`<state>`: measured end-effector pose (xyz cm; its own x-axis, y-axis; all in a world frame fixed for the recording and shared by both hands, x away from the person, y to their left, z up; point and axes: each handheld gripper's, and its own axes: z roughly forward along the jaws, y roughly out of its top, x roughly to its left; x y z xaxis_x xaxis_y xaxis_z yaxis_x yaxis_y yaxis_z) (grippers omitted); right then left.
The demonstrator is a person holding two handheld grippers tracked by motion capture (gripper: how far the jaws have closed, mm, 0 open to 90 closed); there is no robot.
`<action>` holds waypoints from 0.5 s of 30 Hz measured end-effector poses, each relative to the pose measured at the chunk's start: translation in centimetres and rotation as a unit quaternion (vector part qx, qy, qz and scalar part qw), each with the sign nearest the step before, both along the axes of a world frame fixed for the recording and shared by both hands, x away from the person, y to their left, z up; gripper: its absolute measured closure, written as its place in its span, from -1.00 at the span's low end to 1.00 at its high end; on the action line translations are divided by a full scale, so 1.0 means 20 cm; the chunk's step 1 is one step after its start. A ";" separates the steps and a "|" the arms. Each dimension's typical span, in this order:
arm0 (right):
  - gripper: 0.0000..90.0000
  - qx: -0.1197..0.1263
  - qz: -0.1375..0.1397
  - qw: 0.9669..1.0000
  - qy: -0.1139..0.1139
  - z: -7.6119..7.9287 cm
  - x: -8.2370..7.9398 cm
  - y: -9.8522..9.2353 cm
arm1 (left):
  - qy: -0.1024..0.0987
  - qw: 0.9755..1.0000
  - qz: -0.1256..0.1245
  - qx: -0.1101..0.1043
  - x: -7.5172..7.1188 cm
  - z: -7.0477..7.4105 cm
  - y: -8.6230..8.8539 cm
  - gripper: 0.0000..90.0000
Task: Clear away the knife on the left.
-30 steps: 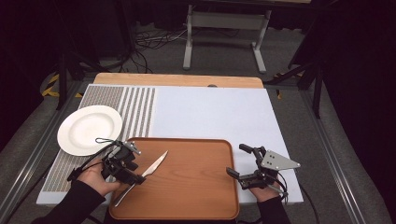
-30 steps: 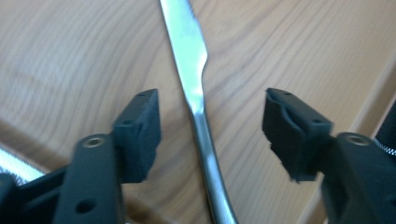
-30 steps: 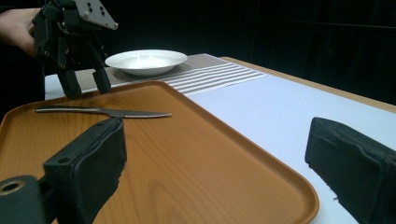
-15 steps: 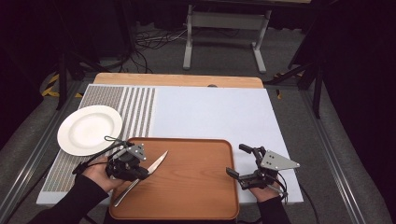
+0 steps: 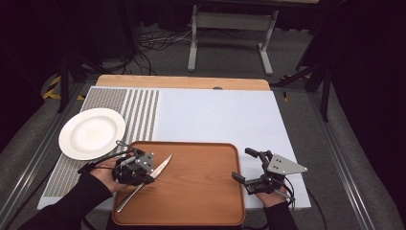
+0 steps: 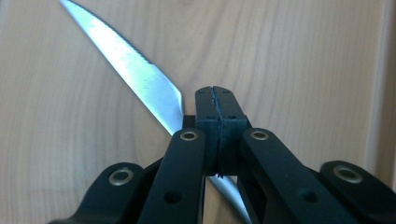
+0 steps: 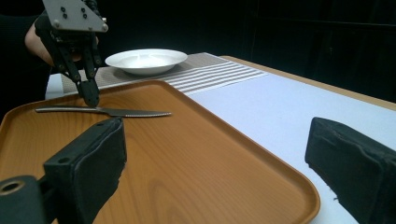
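A table knife lies flat and slantwise on the left part of a wooden tray, blade toward the far right. My left gripper points down on it with its jaws shut, pads pressed together; the tips rest where the blade meets the handle, and the knife runs beneath them. In the right gripper view the left gripper stands upright on the knife. My right gripper is open at the tray's right edge, its pads wide apart with nothing between them.
A white plate sits on the striped left part of the mat, just beyond the tray's far-left corner; it also shows as the plate behind the tray. Pale blue mat stretches behind the tray. The table's near edge is close to both hands.
My left gripper has shifted slightly right along the knife. The knife, the tray and the right gripper have stayed put.
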<state>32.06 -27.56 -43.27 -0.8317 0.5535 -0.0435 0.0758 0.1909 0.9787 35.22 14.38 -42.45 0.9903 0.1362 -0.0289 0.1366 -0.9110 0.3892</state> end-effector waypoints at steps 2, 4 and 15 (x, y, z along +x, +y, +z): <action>-0.87 0.001 0.000 1.000 0.001 0.00 0.00 0.00 | 0.002 1.000 -0.011 0.012 0.00 -0.01 -0.01 1.00; -0.86 0.001 0.000 1.000 0.000 0.00 0.00 0.00 | 0.000 0.999 -0.025 0.024 0.00 -0.01 -0.02 1.00; -0.86 0.002 0.000 1.000 0.000 0.00 0.00 0.00 | 0.002 0.997 -0.039 0.061 0.01 -0.04 -0.05 1.00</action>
